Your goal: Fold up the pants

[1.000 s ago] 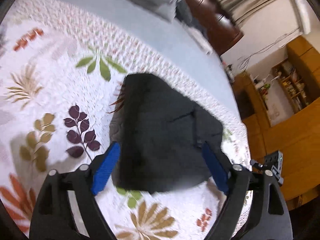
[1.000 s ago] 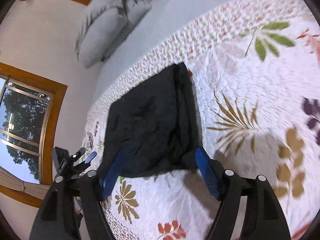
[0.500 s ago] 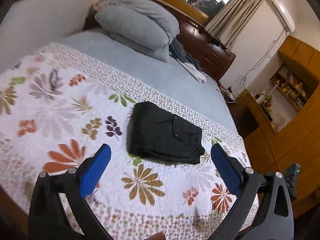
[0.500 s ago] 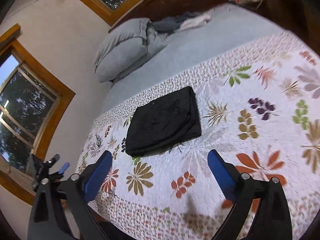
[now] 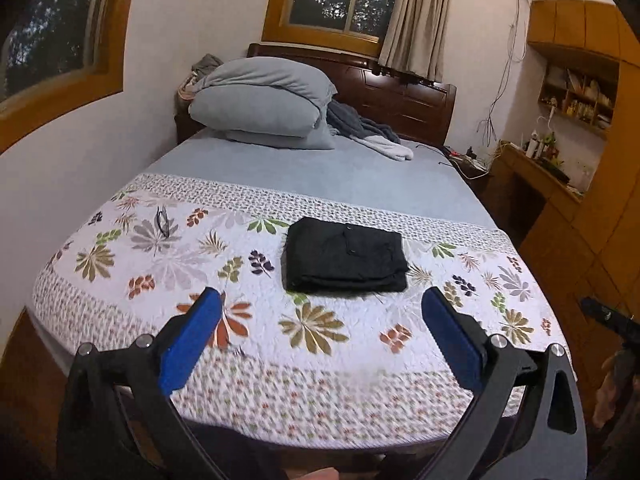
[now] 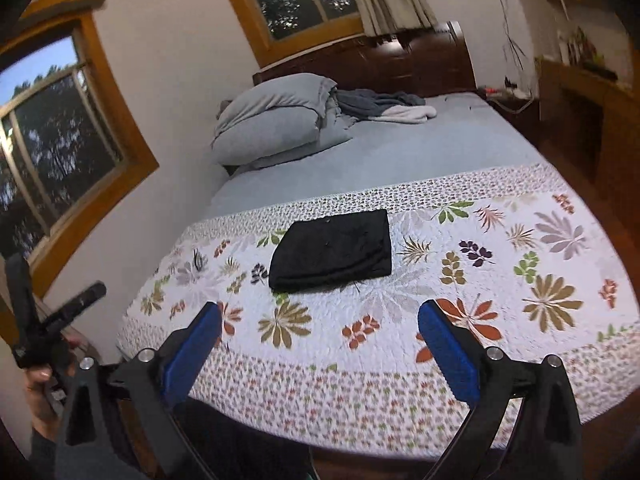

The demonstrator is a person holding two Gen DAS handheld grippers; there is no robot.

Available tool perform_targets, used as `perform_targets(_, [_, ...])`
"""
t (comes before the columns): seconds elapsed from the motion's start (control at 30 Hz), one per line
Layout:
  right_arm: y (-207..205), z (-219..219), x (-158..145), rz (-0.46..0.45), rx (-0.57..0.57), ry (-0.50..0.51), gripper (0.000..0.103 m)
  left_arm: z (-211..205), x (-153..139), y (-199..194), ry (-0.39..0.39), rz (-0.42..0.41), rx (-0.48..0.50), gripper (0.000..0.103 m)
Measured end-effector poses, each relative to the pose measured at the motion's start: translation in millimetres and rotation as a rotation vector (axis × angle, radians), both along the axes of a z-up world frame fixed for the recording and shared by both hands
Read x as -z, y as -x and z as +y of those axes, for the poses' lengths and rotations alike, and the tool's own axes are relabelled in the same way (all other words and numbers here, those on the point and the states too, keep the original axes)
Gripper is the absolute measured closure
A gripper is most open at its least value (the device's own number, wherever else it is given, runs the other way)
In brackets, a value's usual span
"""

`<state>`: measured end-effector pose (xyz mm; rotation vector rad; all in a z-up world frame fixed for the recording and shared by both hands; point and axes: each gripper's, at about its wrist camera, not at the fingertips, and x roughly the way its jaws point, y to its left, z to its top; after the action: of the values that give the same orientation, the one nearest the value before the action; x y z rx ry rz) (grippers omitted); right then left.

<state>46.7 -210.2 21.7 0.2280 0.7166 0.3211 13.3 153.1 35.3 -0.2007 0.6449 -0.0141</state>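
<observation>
Both claws (image 5: 316, 312) (image 6: 318, 316) gape empty, well short of the folded pants (image 5: 345, 255) (image 6: 334, 251).

Black pants (image 5: 345, 255), floral quilt (image 5: 256, 320)

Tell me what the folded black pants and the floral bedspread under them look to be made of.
Folded black pants: matte woven cloth, probably cotton or a blend; soft creases, small buttons, no sheen. Floral bedspread: quilted white printed fabric, likely cotton; fine stitched puckering between the leaf motifs. Fibre content can't be confirmed.
</observation>
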Motion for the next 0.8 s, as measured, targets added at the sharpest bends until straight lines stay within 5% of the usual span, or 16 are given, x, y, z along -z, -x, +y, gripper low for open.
perform_targets(0.4, [98.3,50.1,-43.4,-0.079,-0.079,0.085,0.004,-41.7,-37.5,93.3,-0.089,0.024,-0.051,0.003])
perform_targets(0.8, [131.4,89.2,-53.1,-0.119,-0.136,0.135,0.004,-57.5,-57.4,134.0,-0.078,-0.013,-0.048,0.003])
